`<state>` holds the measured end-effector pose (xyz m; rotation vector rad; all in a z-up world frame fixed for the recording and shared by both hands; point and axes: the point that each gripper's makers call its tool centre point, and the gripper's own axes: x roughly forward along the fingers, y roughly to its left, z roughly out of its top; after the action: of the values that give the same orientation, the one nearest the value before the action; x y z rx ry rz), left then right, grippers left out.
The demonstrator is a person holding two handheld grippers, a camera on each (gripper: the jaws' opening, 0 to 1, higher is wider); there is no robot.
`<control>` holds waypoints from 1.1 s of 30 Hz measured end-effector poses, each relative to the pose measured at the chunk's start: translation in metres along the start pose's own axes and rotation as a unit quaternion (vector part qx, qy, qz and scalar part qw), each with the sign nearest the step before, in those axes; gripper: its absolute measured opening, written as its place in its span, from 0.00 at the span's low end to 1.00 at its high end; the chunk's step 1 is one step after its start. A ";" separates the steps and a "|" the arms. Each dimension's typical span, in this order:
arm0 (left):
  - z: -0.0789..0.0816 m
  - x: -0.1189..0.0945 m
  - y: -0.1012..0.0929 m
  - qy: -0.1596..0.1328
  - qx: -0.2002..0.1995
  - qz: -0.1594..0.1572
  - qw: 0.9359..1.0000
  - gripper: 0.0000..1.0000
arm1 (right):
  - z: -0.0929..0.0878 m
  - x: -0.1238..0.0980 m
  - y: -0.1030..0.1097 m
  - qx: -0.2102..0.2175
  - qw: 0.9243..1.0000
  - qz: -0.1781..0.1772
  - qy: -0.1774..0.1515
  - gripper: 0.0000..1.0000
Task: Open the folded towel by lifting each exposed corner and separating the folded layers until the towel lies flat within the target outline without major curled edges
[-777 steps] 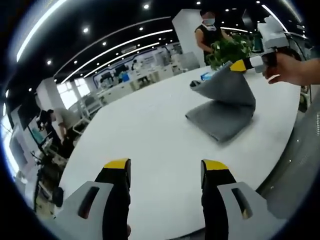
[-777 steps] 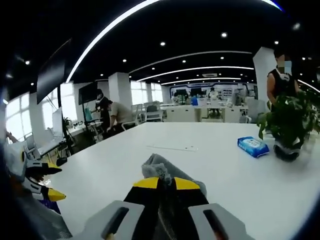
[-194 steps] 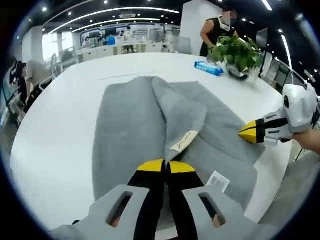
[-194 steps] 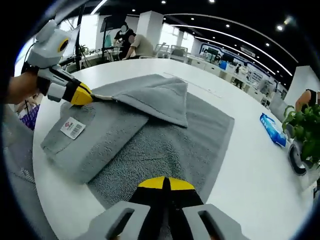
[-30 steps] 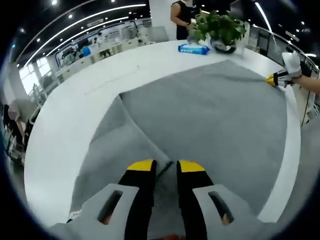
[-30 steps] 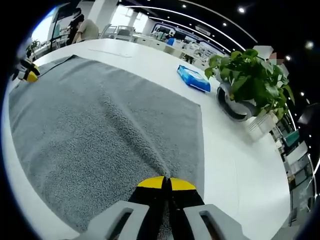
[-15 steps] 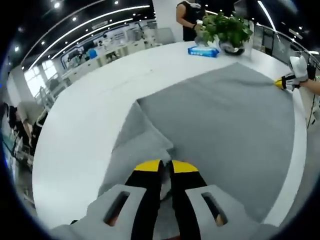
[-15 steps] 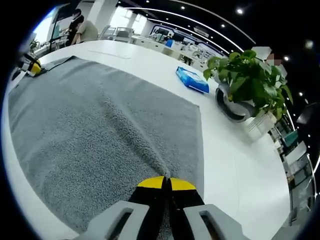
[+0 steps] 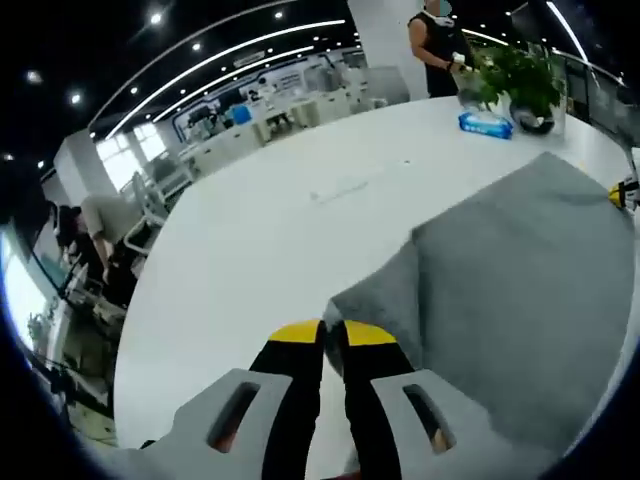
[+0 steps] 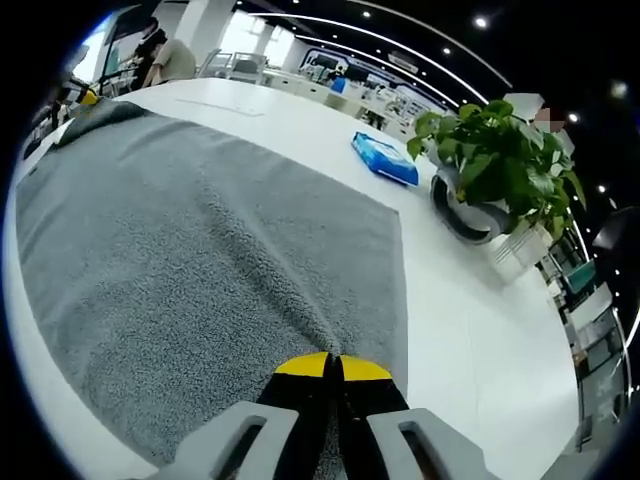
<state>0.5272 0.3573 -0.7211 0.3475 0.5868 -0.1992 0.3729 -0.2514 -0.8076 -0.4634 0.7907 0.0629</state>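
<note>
The grey towel point(image 10: 200, 230) lies spread wide over the white table point(image 10: 470, 330). My right gripper point(image 10: 333, 364) is shut on the towel's near edge, close to a corner. In the left gripper view the towel point(image 9: 520, 280) stretches away to the right, and my left gripper point(image 9: 333, 330) is shut on its other corner, holding it raised above the table point(image 9: 250, 250). The right gripper view has that raised corner point(image 10: 100, 112) at the far left, with the left gripper point(image 10: 85, 97) on it. The right gripper's yellow tip point(image 9: 622, 193) peeks in at the far right edge of the left gripper view.
A potted plant point(image 10: 495, 150) and a blue wipes pack point(image 10: 385, 160) stand on the table beyond the towel's far side. A person point(image 9: 440, 50) stands behind the plant point(image 9: 520, 80). A faint line point(image 9: 340, 190) marks the tabletop. Desks and people fill the office behind.
My left gripper has drawn the folded-over corner outward and up, so the flap no longer lies on the towel. The right gripper has kept its hold in place.
</note>
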 end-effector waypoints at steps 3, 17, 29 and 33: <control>0.005 0.009 0.014 -0.005 -0.009 0.005 1.000 0.06 | 0.000 0.001 0.000 -0.002 1.000 0.002 0.004 0.00; -0.001 0.010 0.020 0.001 0.014 0.026 1.000 0.19 | 0.006 -0.002 -0.002 0.069 0.997 0.033 0.002 0.00; -0.031 -0.029 -0.048 -0.012 -0.036 -0.077 0.996 0.31 | 0.057 -0.010 0.040 0.096 0.983 0.148 -0.059 0.28; -0.049 -0.039 -0.079 -0.011 -0.043 -0.110 0.993 0.34 | 0.058 -0.002 0.054 0.069 0.982 0.167 -0.048 0.30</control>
<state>0.4482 0.3059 -0.7578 0.1966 0.6094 -0.3881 0.3985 -0.1779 -0.7910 -0.1915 0.7656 0.3378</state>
